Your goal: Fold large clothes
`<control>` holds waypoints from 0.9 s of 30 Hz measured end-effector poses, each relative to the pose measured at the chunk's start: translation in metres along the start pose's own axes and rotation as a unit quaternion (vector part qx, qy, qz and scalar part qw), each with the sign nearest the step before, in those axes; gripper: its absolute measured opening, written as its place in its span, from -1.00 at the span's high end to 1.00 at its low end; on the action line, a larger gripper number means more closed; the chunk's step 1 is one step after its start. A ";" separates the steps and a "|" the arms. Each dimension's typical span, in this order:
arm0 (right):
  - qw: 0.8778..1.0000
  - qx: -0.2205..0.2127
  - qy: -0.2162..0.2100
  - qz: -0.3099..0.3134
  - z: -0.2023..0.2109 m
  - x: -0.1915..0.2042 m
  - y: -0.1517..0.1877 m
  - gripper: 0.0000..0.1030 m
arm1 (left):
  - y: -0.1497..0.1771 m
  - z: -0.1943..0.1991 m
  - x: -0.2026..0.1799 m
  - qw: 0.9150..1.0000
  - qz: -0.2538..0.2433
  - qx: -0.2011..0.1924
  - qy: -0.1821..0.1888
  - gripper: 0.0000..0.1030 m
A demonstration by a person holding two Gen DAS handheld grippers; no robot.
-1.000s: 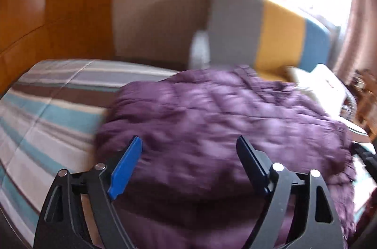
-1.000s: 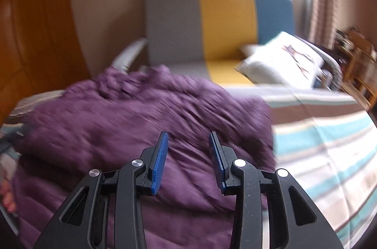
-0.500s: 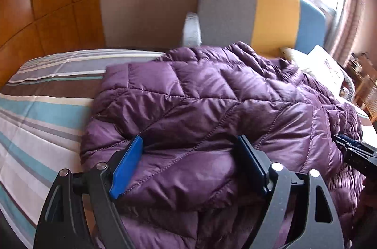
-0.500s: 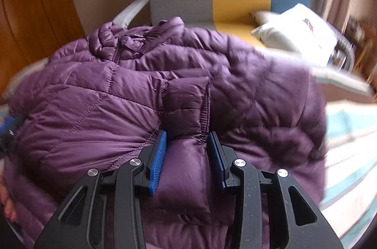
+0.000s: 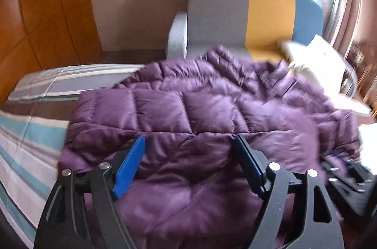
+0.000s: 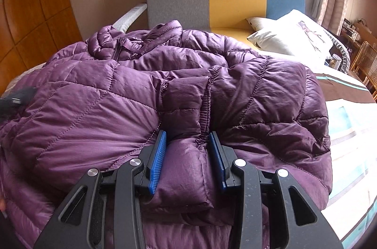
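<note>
The purple quilted down jacket (image 6: 122, 112) lies heaped on the striped bedspread (image 5: 28, 143), directly beneath and ahead of both tools. It looks light, puffy and very soft, with a slick shell that probably slides on itself and springs back when pressed, so a fold likely needs holding down. The right gripper (image 6: 187, 143) has its fingers partly closed either side of a sleeve cuff (image 6: 186, 93), pads touching its sides; a firm clamp I cannot confirm. The left gripper (image 5: 188, 147) has its fingers wide apart over the jacket's near edge, gripping nothing. Good holds seem to be stitched seams, the cuff and the hem, not the puffed panels.
</note>
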State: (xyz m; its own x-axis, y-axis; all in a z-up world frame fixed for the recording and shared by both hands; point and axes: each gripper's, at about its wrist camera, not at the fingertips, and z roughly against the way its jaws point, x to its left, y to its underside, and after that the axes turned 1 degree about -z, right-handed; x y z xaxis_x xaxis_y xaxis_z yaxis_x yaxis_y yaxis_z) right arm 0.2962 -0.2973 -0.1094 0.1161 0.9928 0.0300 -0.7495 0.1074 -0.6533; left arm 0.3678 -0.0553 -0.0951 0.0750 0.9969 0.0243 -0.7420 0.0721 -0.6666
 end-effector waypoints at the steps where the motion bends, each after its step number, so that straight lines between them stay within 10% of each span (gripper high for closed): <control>1: 1.000 0.000 0.001 0.001 -0.001 0.000 -0.001 0.30 | 0.001 -0.010 -0.003 1.000 -0.007 0.009 -0.009 -0.50; 19: 1.000 0.001 -0.019 -0.013 0.011 -0.006 -0.009 0.16 | 0.014 0.005 0.031 0.999 0.048 -0.010 0.015 -0.65; 27: 0.996 -0.052 -0.067 0.017 0.042 0.040 -0.033 0.06 | 0.005 0.011 0.076 0.997 0.069 -0.030 -0.035 -0.67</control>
State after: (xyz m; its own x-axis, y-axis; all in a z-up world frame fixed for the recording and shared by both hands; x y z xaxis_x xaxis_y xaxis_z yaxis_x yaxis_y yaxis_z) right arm 0.2977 -0.2587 -0.0548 -0.0014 0.9947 0.1027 -0.6791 0.0745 -0.7302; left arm 0.3626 0.0213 -0.0880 -0.0729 0.9972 -0.0191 -0.7013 -0.0648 -0.7099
